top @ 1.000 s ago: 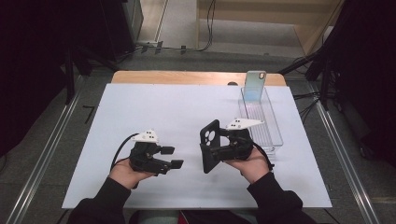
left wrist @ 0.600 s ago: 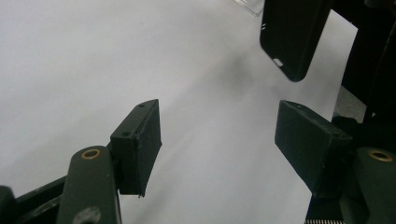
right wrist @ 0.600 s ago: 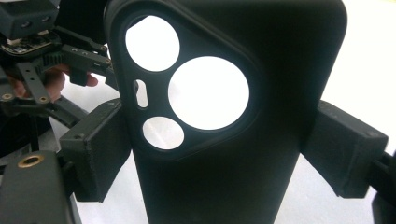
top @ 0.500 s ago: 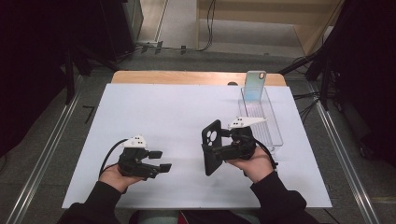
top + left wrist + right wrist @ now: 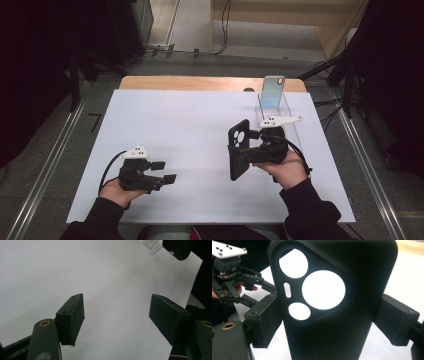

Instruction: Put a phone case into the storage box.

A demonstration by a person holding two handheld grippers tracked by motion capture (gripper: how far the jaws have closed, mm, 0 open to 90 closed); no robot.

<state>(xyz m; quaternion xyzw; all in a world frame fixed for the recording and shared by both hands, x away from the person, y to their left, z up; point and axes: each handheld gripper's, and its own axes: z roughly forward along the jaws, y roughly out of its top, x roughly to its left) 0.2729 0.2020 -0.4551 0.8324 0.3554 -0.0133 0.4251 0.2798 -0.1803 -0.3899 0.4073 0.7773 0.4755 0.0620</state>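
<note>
A black phone case (image 5: 238, 149) with round camera cutouts stands upright above the white table sheet (image 5: 175, 125), and my right gripper (image 5: 246, 150) is shut on its sides. In the right gripper view the phone case (image 5: 337, 315) spans the gap between both jaws of the right gripper (image 5: 332, 322). My left gripper (image 5: 165, 171) rests low at the front left, open and holding nothing. In the left gripper view the left gripper (image 5: 117, 317) has its jaws wide apart over bare white sheet, with a corner of the phone case (image 5: 178, 248) at the top right.
A clear stand (image 5: 278, 112) sits at the back right, just behind my right hand, with a light-coloured phone (image 5: 273, 90) propped upright in it. A wooden table edge (image 5: 200, 83) runs along the back. Metal rails flank the table on both sides.
My left gripper has drawn back toward the front left edge, still open. The right gripper has shifted slightly right with the case held upright.
</note>
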